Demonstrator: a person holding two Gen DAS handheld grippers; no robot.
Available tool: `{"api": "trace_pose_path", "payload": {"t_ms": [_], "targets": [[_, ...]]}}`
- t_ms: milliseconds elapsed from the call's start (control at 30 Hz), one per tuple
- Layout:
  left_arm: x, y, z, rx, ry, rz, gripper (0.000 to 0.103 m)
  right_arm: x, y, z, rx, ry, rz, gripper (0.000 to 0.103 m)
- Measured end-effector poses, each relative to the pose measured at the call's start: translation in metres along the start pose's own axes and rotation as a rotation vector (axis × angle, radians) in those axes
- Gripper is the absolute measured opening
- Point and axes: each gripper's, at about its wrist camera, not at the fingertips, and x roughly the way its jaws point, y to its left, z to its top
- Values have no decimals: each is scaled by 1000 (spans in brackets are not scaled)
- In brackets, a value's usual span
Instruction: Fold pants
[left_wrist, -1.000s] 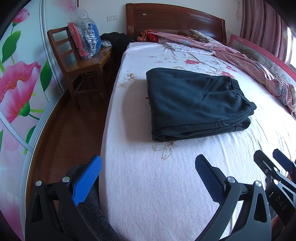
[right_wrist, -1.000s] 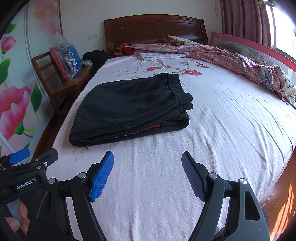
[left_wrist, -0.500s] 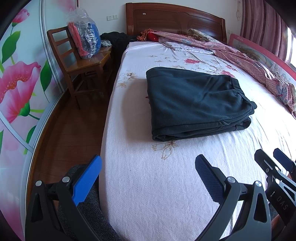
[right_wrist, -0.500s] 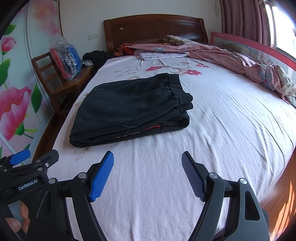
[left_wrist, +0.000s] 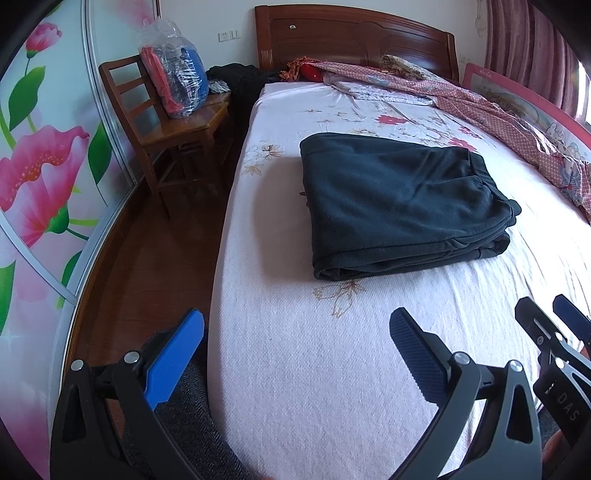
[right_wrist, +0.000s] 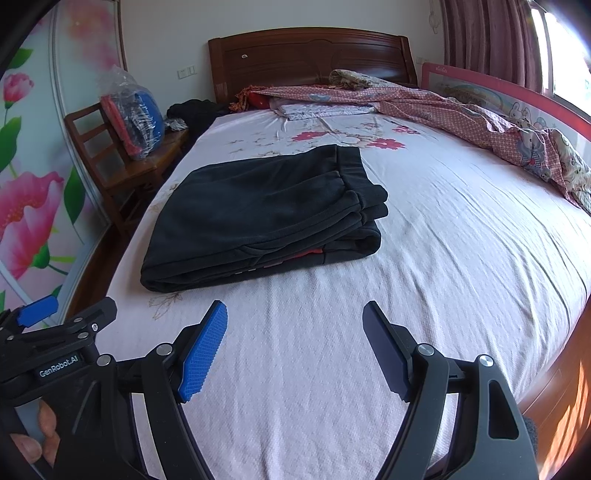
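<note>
my left gripper (left_wrist: 295, 350) is spread wide, nothing between the pads, hanging over the near left corner of the bed (left_wrist: 295, 387). its blue finger (left_wrist: 173, 360) sits out past the mattress edge over the wooden floor (left_wrist: 147, 266); the dark finger (left_wrist: 417, 358) is over the sheet. my right gripper (right_wrist: 295, 343) is also wide open and empty, over the sheet at the foot end, just beside the left one, which shows at the lower left of the right wrist view with my fingers (right_wrist: 40, 435) wrapped under its body.

pants (right_wrist: 258, 214): dark, folded into a thick stacked rectangle, lying flat on the pale floral sheet on the left half of the bed, ahead of both grippers and well clear of them. folded edge faces me, waistband and cuff ends stacked at the right side. a sliver of red shows between the layers in the right wrist view.

past that: crumpled pink patterned quilt (right_wrist: 461, 110) along the right side and head of the bed, wooden headboard (right_wrist: 310, 55), pink side rail (right_wrist: 498, 88), curtains (right_wrist: 487, 37). left of the bed: wooden chair (left_wrist: 166, 125) with a plastic-wrapped bundle (left_wrist: 173, 81) on the seat, dark clothes (left_wrist: 236, 77) piled beside it, flower-print wardrobe door (left_wrist: 40, 166).
</note>
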Motion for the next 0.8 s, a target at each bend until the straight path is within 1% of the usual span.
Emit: {"api": "trace_pose_path", "payload": {"t_ms": [600,667,800], "targets": [[4,4,0,-29,31,-23,101,-2,2,-1,-5,5,9,75],[4,5,0,-33,34,-39,101,-2,2,-2,-6,6,8,75],[0,9,2,-49,15,-43,101,-1,1,-2,-6,8,11,75]]}}
